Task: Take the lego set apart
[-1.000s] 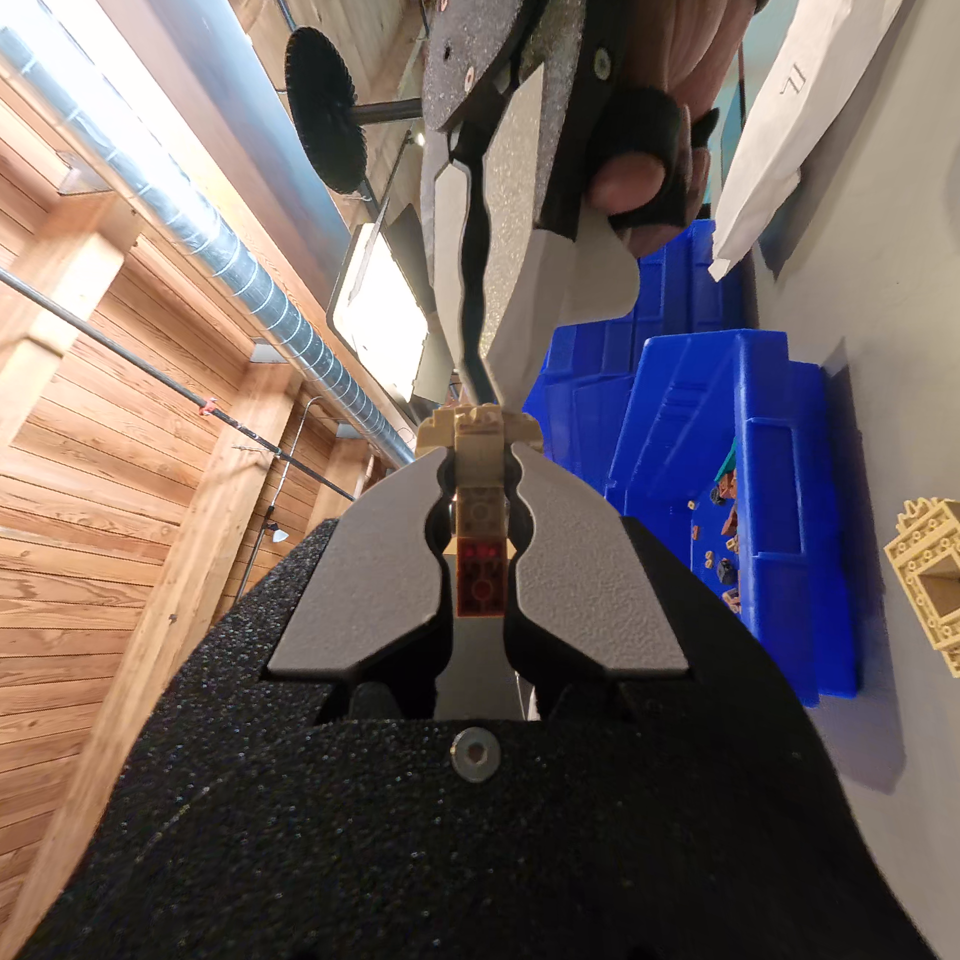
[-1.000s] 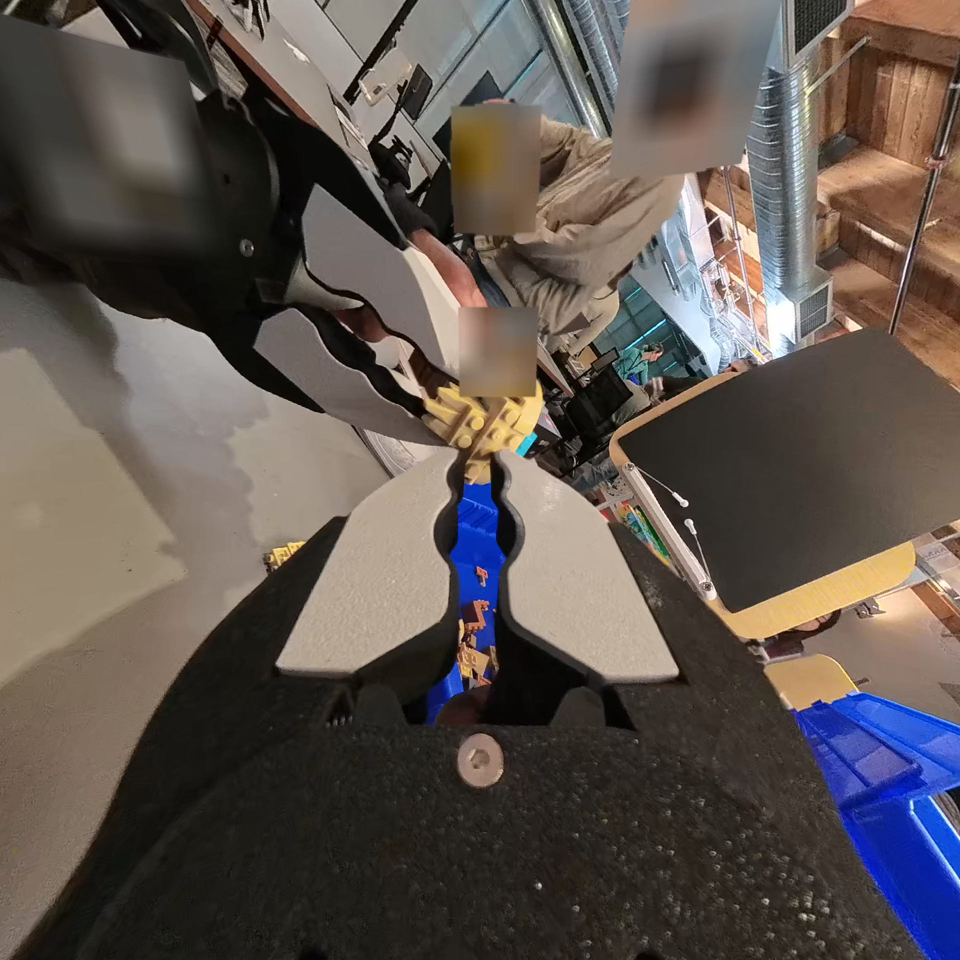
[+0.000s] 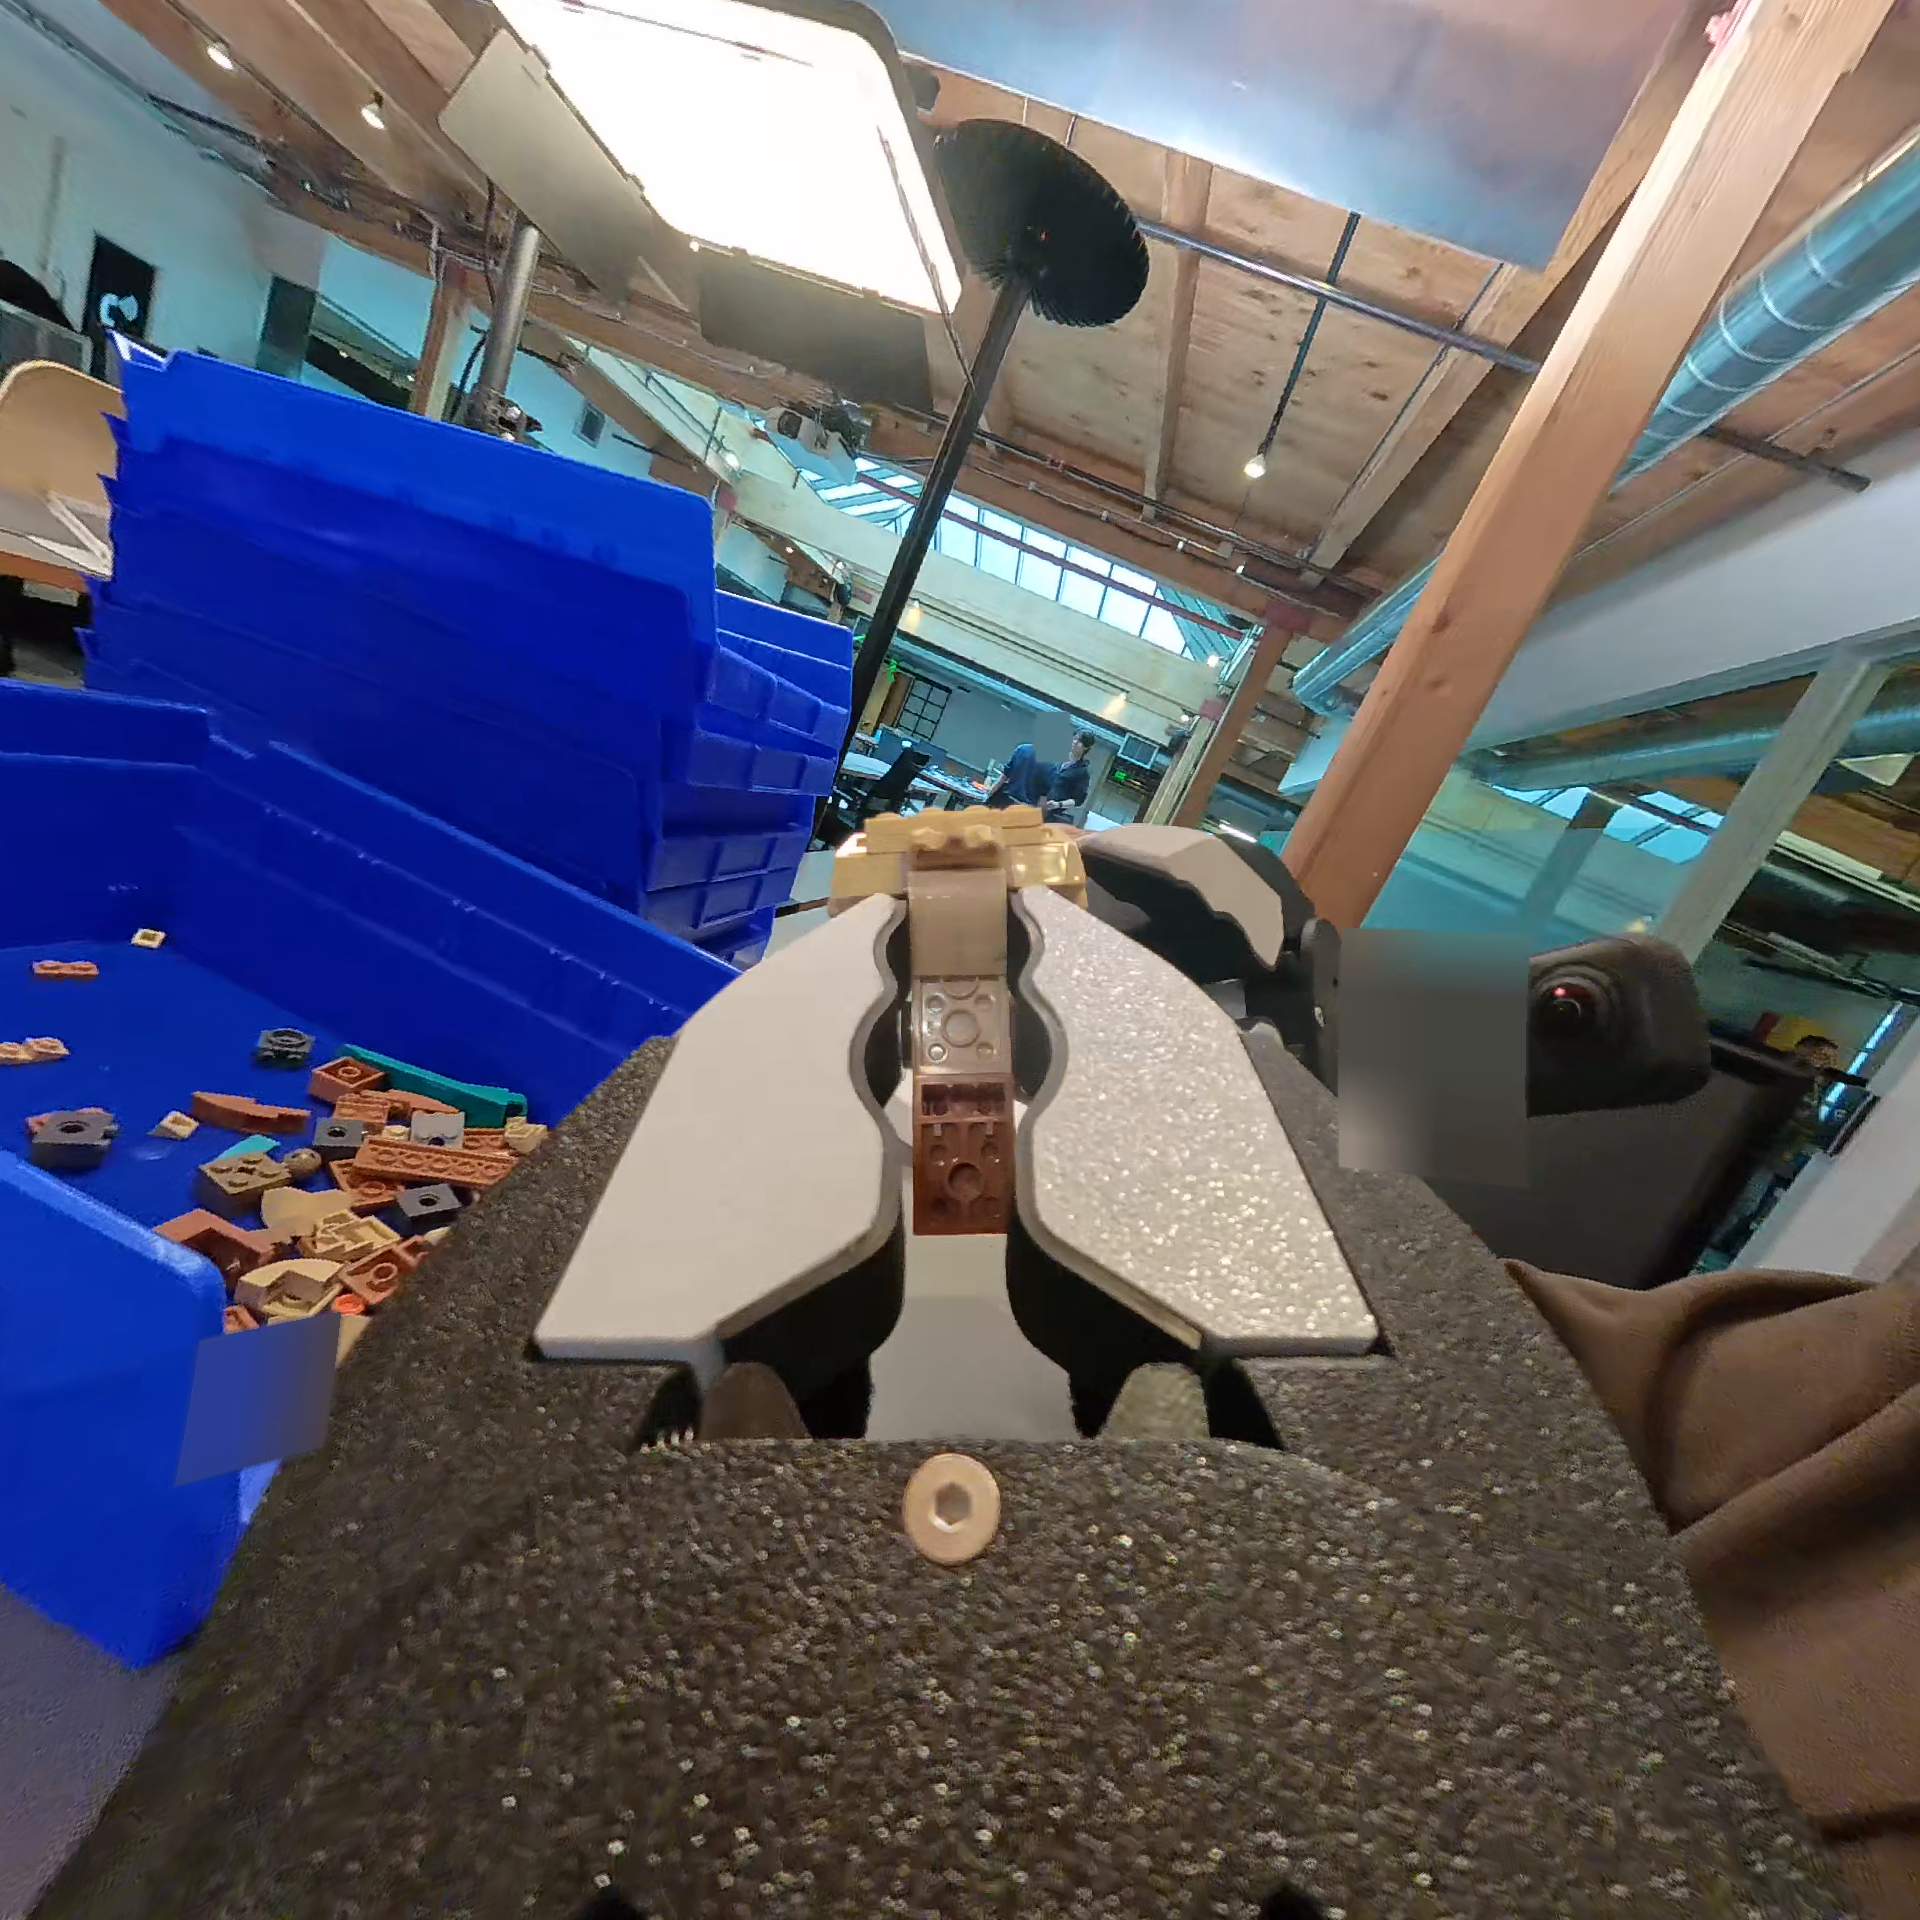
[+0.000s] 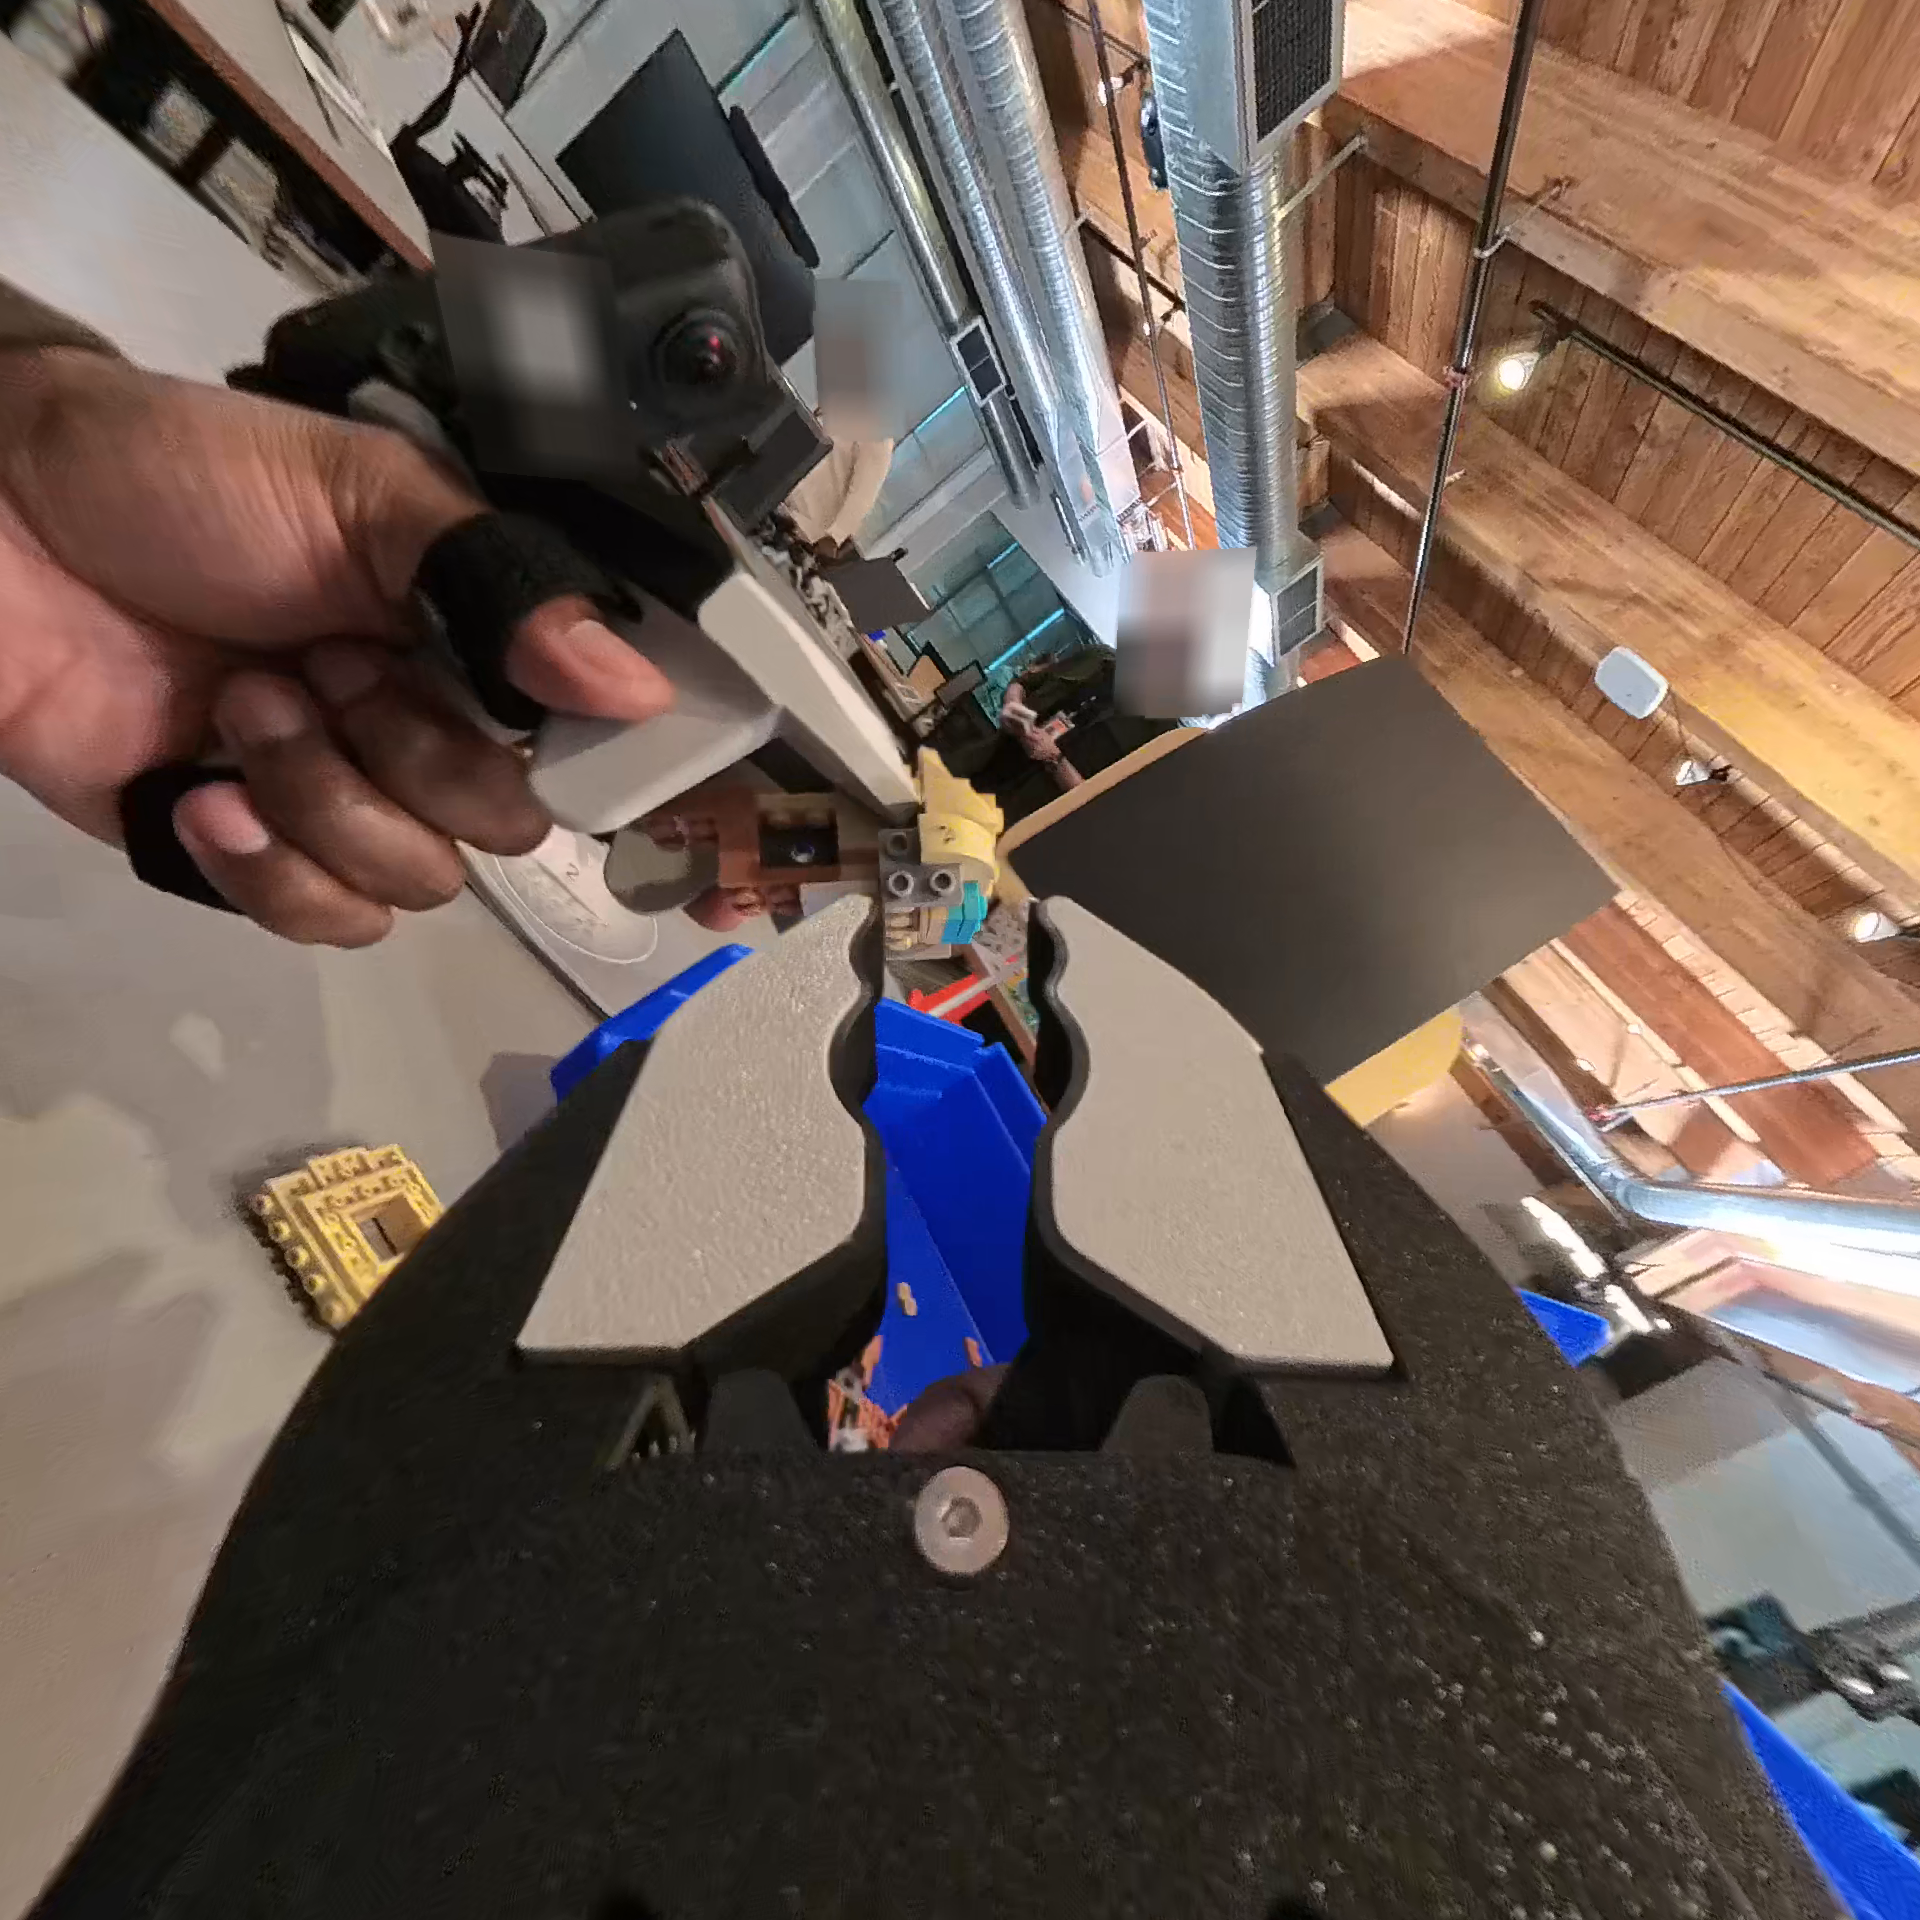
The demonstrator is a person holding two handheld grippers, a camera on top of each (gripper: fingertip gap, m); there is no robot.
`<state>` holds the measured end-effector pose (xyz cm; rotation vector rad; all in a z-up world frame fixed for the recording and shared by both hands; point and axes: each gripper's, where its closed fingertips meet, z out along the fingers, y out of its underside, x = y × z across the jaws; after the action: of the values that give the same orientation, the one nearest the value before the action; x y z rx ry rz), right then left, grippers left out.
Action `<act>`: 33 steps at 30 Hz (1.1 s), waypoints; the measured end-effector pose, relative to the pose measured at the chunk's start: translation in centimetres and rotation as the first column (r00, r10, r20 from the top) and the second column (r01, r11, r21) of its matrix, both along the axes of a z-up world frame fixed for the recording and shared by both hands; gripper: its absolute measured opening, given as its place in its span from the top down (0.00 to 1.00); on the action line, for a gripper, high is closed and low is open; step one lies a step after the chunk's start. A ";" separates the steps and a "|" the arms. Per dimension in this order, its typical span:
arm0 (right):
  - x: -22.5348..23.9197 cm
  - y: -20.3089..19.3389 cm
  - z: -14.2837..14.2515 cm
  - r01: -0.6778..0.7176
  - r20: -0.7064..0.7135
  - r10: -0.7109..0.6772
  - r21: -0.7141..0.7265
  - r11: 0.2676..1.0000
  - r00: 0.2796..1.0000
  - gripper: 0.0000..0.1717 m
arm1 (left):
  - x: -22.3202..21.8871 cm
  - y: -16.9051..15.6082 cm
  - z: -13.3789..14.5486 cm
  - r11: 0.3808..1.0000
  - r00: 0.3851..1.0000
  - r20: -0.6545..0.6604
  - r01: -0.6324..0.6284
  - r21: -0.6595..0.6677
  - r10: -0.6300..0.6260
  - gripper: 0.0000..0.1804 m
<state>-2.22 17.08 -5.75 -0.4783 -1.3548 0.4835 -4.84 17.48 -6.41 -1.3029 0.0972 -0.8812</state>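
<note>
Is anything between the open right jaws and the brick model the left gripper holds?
Nothing visible. The right gripper is open, with the brick model just beyond its tips, clamped in the left gripper.

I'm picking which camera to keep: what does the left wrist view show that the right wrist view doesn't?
Only the left wrist view: loose bricks lying in the blue bin.

Only the right wrist view: a tan square frame piece on the grey table, and a hand holding the left gripper.

Both: the brick assembly clamped in the left gripper.
</note>
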 end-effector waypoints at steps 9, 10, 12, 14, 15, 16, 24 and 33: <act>0.2 -0.6 -0.2 -0.085 0.030 0.089 -0.100 0.991 0.996 0.84 | 1.5 0.0 -0.5 1.000 0.990 -0.141 0.004 0.015 -0.001 0.91; 0.1 -0.6 -0.5 -0.087 0.051 0.092 -0.096 0.992 0.994 0.84 | 1.8 0.0 -0.7 1.000 0.984 -0.178 -0.002 0.016 0.005 0.91; -0.1 -0.3 -1.4 -0.069 0.103 0.075 -0.056 0.996 0.992 0.85 | 2.3 0.0 -1.1 1.000 0.961 -0.274 -0.015 0.023 0.021 0.91; 0.0 -0.1 -2.0 -0.057 0.131 0.059 -0.014 0.998 0.990 0.85 | 2.3 0.1 -1.6 0.998 0.924 -0.379 -0.054 0.029 0.061 0.91; 0.0 -0.1 -2.1 -0.058 0.142 0.058 -0.004 0.998 0.988 0.84 | 2.3 0.1 -1.8 0.997 0.906 -0.418 -0.065 0.033 0.073 0.91; 0.0 0.0 -2.3 -0.061 0.153 0.060 -0.001 0.998 0.986 0.85 | 2.3 0.2 -1.9 0.997 0.891 -0.446 -0.072 0.038 0.081 0.91; 0.1 0.0 -2.7 -0.075 0.185 0.077 -0.015 0.997 0.980 0.85 | 2.2 0.2 -2.1 0.995 0.862 -0.496 -0.091 0.047 0.102 0.91; 0.1 0.3 -2.5 -0.058 0.174 0.061 -0.021 0.998 0.983 0.87 | 1.7 0.4 -1.9 0.987 0.851 -0.501 -0.144 0.070 0.159 0.91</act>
<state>-2.09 17.43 -8.25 -0.5029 -1.5387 0.5108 -3.16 17.89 -8.34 -1.4671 0.4142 -0.3813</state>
